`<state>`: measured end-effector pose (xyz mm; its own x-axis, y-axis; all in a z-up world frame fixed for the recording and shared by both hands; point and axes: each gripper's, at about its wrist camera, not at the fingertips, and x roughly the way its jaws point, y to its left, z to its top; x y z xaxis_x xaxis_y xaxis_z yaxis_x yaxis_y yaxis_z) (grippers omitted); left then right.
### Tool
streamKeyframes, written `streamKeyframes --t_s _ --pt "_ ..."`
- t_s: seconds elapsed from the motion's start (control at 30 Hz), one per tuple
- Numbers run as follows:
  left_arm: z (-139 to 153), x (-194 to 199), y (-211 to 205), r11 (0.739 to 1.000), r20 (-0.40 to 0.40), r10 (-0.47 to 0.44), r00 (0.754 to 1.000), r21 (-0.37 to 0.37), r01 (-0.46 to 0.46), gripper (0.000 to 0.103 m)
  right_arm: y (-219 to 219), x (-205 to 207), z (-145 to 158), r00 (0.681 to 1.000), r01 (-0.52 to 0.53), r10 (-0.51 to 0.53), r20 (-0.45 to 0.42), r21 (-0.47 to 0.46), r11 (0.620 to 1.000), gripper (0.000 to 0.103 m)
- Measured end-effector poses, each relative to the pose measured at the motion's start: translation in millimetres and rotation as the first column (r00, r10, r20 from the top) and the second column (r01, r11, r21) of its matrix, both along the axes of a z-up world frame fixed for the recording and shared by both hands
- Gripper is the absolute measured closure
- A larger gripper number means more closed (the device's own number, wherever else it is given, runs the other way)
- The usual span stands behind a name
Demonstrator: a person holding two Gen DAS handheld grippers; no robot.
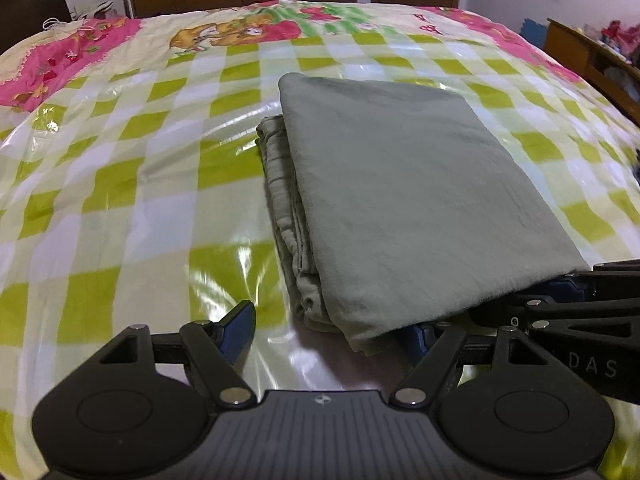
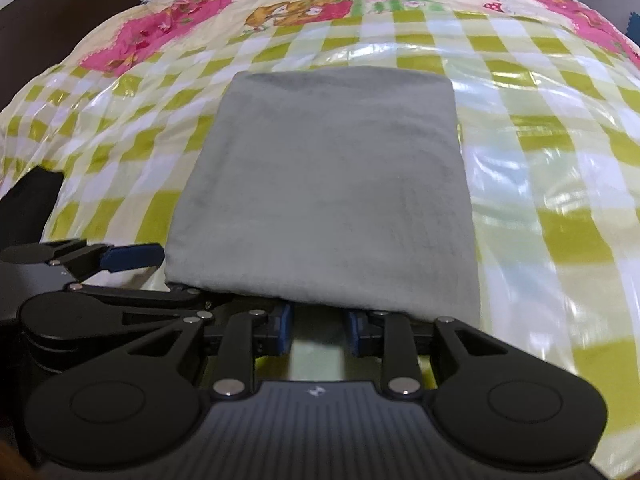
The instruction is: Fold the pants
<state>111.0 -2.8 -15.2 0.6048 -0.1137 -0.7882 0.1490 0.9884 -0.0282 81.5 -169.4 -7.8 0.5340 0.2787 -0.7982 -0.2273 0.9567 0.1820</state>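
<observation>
I see the gray pants [image 1: 404, 192] lying folded into a neat rectangle on the bed cover [image 1: 132, 184], which has green and white squares. The stacked layers show along the left side of the pants.

My left gripper [image 1: 332, 324] is at the near left corner of the pants. Its two fingers are spread wide apart. The left finger [image 1: 238, 330] sits on the cover beside the pants. The other finger is tucked under the near edge of the cloth. It is not pinching anything.

My right gripper [image 2: 316, 326] is at the middle of the near edge of the pants [image 2: 328, 200]. Its blue fingertips [image 2: 285, 328] go just under the cloth edge, with a gap between them. I see my left gripper [image 2: 132, 258] just beside the near left corner.
</observation>
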Motion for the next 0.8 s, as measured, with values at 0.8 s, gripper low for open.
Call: streamKeyframes --t_s 0.8 --pt "9 -65 -15 0.999 -0.008 -0.015 1.0 -0.032 0.015 0.015 -20 -53 14 0.995 0.095 -0.095 0.031 0.023 0.995 0.075"
